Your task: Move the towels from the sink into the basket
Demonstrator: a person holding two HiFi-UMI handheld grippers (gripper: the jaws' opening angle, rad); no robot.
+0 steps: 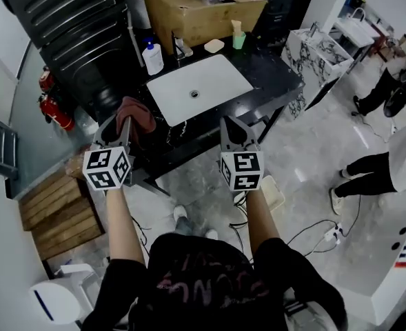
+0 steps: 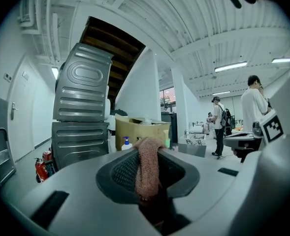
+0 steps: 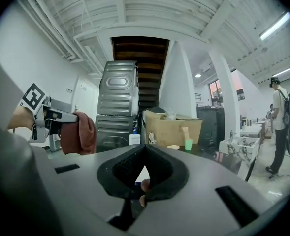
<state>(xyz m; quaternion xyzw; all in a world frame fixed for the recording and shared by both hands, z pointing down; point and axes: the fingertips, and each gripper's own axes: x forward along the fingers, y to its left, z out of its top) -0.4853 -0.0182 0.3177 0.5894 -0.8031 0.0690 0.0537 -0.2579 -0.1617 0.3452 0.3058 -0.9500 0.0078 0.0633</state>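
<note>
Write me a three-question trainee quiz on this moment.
1. True or false: a towel lies in the sink.
2. Which tool grips the towel? A) left tool B) right tool
3. Fill in: the right tool's jaws are ___.
Key: 1 false, the basin is bare; 2 A; 3 shut, with nothing held between them.

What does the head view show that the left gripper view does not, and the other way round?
Only the head view: the white sink and the wooden pallet. Only the left gripper view: the ceiling lamps. Both: the brown towel clamped in the left tongs, the cardboard box and the soap bottle.
</note>
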